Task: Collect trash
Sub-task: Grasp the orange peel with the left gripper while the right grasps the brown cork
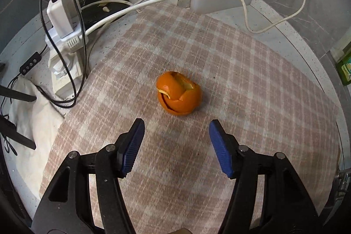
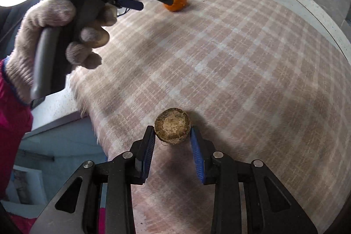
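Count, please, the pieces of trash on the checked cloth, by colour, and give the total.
Orange (the orange peel): 1
Brown (the round fibrous piece between the fingers of the right gripper): 1
Total: 2

Both wrist cameras look steeply down, close, sharing the plaid cloth (image 1: pixel 252 80) (overlapping)

On the checked cloth (image 1: pixel 241 80) before me sat a curled orange peel (image 1: pixel 178 93), hollow and split. Nearer lay a round brown stub (image 2: pixel 172 126), fibrous cut face up, my blue pads (image 2: pixel 150 146) pressing its sides.
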A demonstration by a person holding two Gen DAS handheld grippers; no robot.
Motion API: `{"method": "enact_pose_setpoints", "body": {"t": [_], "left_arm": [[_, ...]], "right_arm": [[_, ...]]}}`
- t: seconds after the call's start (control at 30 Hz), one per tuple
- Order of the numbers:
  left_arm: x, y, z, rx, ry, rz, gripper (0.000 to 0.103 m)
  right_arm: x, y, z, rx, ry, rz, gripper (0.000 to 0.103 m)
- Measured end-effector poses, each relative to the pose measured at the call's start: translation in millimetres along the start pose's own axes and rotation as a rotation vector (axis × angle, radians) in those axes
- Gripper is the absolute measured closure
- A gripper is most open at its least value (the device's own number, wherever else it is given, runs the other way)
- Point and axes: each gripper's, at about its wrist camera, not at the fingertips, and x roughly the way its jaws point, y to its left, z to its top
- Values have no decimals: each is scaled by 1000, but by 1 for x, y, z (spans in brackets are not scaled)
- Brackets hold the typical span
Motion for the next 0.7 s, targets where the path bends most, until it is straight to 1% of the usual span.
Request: {"method": "enact_pose_setpoints", "body": {"t": [0.17,0.3,0.43,0.47,0.5,0.53,0.7], "left_arm": [[18,-5,14,15,9,43,40],[31,-4,21,10,28,62,40],[38,-3,23,-2,36,54,40],[38,-2,23,-5,33,50,42],[38,-3,23,-3,28,45,48],[37,-4,23,3,27,40,53],[31,-10,20,40,7,62,58]], "right_arm": [[-7,-12,2,45,-18,5,72],[-8,-22,3,68,-22,1,72],[-10,-29,3,84,-26,-7,72],[-11,-31,3,88,-26,-9,72],[-10,-33,3,92,-26,-10,72],[-10,-34,3,96,-26,-12,72],[-12,-38,4,104,-31,-23,72]]}}
